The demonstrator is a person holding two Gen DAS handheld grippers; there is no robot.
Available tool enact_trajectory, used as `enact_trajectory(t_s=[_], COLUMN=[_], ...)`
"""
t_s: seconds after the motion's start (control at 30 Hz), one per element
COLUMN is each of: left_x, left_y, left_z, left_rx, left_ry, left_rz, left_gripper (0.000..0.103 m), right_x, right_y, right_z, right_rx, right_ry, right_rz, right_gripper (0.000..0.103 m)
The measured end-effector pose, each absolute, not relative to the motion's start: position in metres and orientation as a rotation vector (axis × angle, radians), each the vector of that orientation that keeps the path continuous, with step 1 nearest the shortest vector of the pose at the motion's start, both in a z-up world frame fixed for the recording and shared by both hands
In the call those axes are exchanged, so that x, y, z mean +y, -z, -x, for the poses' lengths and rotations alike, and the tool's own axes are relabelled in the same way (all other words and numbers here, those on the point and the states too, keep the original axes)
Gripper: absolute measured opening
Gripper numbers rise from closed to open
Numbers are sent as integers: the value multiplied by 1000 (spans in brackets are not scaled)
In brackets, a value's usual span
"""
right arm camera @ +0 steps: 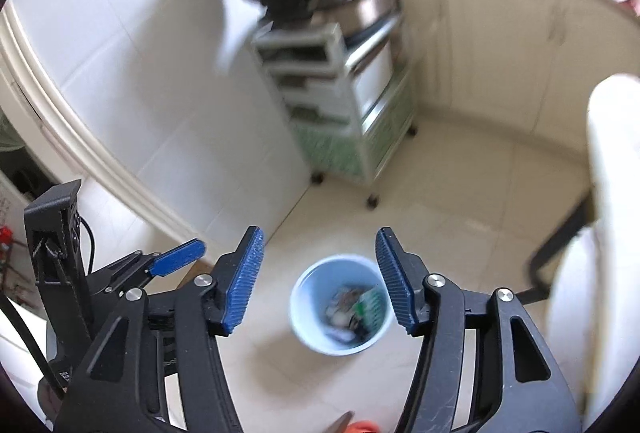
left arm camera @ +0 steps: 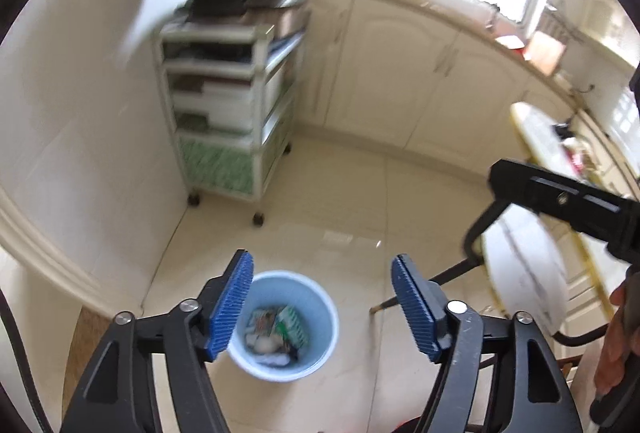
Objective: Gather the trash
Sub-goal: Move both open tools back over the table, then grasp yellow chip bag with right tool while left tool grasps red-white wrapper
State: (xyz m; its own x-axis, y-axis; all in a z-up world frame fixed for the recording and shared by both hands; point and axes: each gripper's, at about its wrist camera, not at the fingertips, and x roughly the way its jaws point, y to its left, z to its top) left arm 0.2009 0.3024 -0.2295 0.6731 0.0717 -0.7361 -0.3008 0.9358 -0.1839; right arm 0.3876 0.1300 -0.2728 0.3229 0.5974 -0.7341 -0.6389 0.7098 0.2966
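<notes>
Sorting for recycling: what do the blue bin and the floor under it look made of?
Bin: probably plastic, with a pale blue, smooth, thin, even-coloured wall. Floor: seemingly glazed ceramic tile, cream and glossy, showing grout lines and window reflections. Blur leaves both uncertain.

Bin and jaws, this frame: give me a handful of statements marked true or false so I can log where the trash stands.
1. The light blue bin stands on the floor tiles. True.
2. The bin is empty. False: wrappers and crumpled paper lie inside.
3. The left gripper has its jaws apart with nothing between them. True.
4. The right gripper is clamped on a wrapper. False: its jaws are open and bare.
5. The shelf cart lies tipped over. False: it stands upright on its wheels against the wall.
</notes>
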Motion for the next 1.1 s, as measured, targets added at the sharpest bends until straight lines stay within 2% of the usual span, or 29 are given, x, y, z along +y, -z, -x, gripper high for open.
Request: enact_trajectory(t_s=[0.07, 0.23, 0.33, 0.6, 0.8, 0.87, 0.93, 1.0, 1.07, 1.1], left_x=[281, 205, 165, 93, 71, 67, 67, 63, 63, 63], left_y=[211, 173, 159, 139, 143, 146, 149, 153, 158, 160], left_z=[-197, -196, -202, -253, -322, -339, -350, -366, -376, -379], left_rx=[773, 705, 687, 686, 724, 736, 749, 760, 769, 770], left_ry=[-187, -80, -31, 85, 123, 122, 120, 115, 111, 112], left_rz=[272, 182, 135, 43, 7, -5, -10, -10, -11, -12], left_gripper=[74, 90, 97, 102, 102, 102, 102, 102, 102, 102], right_x=[100, 10, -43, -167, -191, -192, -189, -186, -183, -183], right_y=[251, 205, 191, 192, 221, 235, 250, 263, 273, 275], right_z=[-384, -384, -391, -435, -485, -504, -522, -534, -542, -546], right_rx=[890, 784, 757, 793, 836, 853, 888, 903, 917, 924], right_ry=[-783, -671, -586, -328, -310, -306, -338, -347, -350, -353], right_rz=[35, 11, 12, 140, 249, 278, 268, 275, 295, 299], right_gripper=[69, 77, 78, 79, 79, 77, 68, 65, 56, 57])
